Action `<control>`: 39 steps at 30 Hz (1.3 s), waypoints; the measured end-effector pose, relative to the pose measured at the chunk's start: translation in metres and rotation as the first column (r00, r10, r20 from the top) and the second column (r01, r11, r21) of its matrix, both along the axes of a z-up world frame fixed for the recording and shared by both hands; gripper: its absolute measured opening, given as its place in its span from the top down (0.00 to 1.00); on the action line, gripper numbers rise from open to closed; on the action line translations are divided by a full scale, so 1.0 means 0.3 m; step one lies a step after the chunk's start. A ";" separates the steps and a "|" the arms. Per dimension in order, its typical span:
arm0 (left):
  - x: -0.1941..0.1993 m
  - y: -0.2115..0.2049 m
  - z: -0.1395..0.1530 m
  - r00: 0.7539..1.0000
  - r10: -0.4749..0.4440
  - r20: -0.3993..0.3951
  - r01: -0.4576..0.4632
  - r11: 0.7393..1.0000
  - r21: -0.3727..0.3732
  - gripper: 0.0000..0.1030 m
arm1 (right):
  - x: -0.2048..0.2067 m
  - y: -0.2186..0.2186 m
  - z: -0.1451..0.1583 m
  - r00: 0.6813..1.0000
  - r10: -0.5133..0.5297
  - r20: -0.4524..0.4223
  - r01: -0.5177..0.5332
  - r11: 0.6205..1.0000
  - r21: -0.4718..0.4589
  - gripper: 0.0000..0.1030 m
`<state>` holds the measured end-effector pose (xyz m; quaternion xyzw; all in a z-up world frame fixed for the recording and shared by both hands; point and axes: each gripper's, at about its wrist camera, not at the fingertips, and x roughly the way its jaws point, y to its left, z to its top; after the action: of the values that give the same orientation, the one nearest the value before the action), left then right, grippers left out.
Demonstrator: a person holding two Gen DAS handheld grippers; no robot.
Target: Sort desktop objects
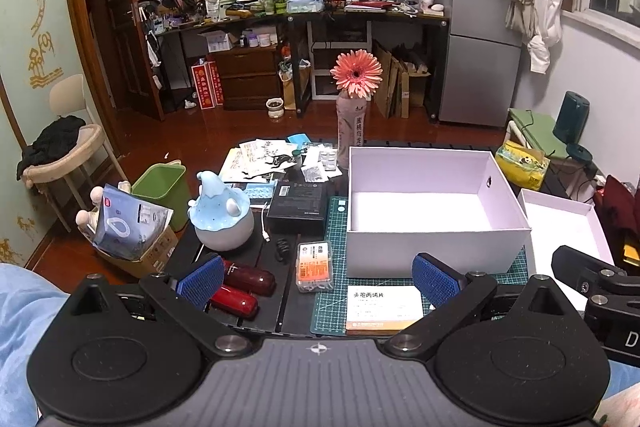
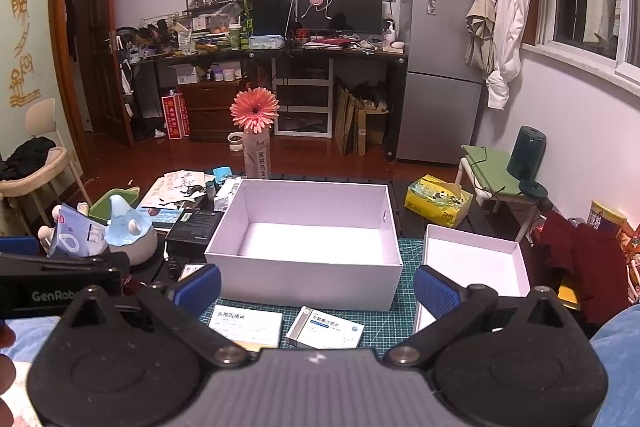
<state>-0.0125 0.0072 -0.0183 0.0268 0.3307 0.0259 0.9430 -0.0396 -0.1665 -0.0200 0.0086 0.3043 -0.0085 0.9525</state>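
A big empty white box (image 1: pixel 436 247) (image 2: pixel 304 279) stands on the green cutting mat (image 1: pixel 332 303). Its white lid (image 2: pixel 476 267) lies open side up to its right. My left gripper (image 1: pixel 318 279) is open and empty, low at the table's front edge, over an orange-and-white medicine box (image 1: pixel 384 309) and near a clear pill case (image 1: pixel 315 267) and two red tubes (image 1: pixel 244 287). My right gripper (image 2: pixel 316 291) is open and empty, above two medicine boxes, one orange-and-white (image 2: pixel 246 325) and one blue-and-white (image 2: pixel 326 329), in front of the white box.
Left of the white box are a black box (image 1: pixel 298 205), a blue-and-white humidifier (image 1: pixel 222 215), a cable, papers and blister packs (image 1: pixel 280 159). A bottle with a pink flower (image 1: pixel 354 115) stands behind. A green bin (image 1: pixel 162 187) and a tissue pack (image 2: pixel 438 201) flank the table.
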 end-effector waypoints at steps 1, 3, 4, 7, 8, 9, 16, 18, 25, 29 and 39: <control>0.000 -0.001 -0.001 1.000 0.000 0.002 0.000 1.000 0.001 0.01 | 0.000 -0.002 -0.001 1.000 0.006 -0.001 -0.006 1.000 0.005 0.00; 0.002 -0.002 -0.004 1.000 0.001 0.000 -0.001 1.000 0.004 0.01 | 0.002 -0.004 -0.004 1.000 0.010 -0.004 -0.010 1.000 0.012 0.00; 0.004 -0.001 -0.006 1.000 0.001 -0.004 -0.001 1.000 0.003 0.02 | 0.004 -0.007 -0.006 1.000 0.004 -0.007 -0.004 1.000 0.012 0.00; 0.006 0.000 -0.015 1.000 -0.005 -0.011 0.005 1.000 -0.001 0.02 | 0.009 -0.016 -0.011 1.000 -0.010 -0.009 0.010 1.000 0.019 0.00; 0.007 0.000 -0.017 1.000 -0.003 -0.011 0.003 1.000 0.003 0.02 | 0.008 -0.017 -0.011 1.000 -0.010 -0.007 0.011 1.000 0.021 0.00; 0.007 0.000 -0.019 1.000 -0.001 -0.009 0.001 1.000 0.007 0.02 | 0.007 -0.018 -0.012 1.000 -0.011 -0.006 0.011 1.000 0.022 0.00; 0.007 0.006 -0.018 1.000 0.001 0.007 -0.001 1.000 -0.001 0.02 | 0.013 -0.010 -0.020 0.999 -0.042 -0.008 0.042 0.999 -0.003 0.00; 0.008 0.003 -0.019 1.000 0.002 0.010 -0.002 1.000 0.010 0.02 | 0.015 -0.014 -0.020 0.999 -0.045 -0.009 0.045 0.999 0.003 0.00; 0.009 -0.001 -0.028 1.000 -0.017 0.009 0.017 1.000 0.019 0.03 | 0.019 -0.015 -0.028 0.999 -0.045 -0.003 0.045 0.999 0.012 0.00; 0.004 -0.001 -0.026 0.999 -0.019 0.028 0.019 0.999 0.028 0.03 | 0.027 -0.015 -0.038 0.999 -0.052 -0.001 0.052 0.999 0.007 0.00; -0.008 -0.013 -0.035 0.996 -0.040 0.076 0.036 0.998 0.060 0.07 | 0.035 -0.037 -0.067 0.998 -0.069 0.014 0.068 0.996 0.054 0.00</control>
<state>-0.0150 0.0034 -0.0287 0.0598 0.2926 0.0187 0.9542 -0.0290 -0.1775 -0.0400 0.0448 0.2965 -0.0328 0.9534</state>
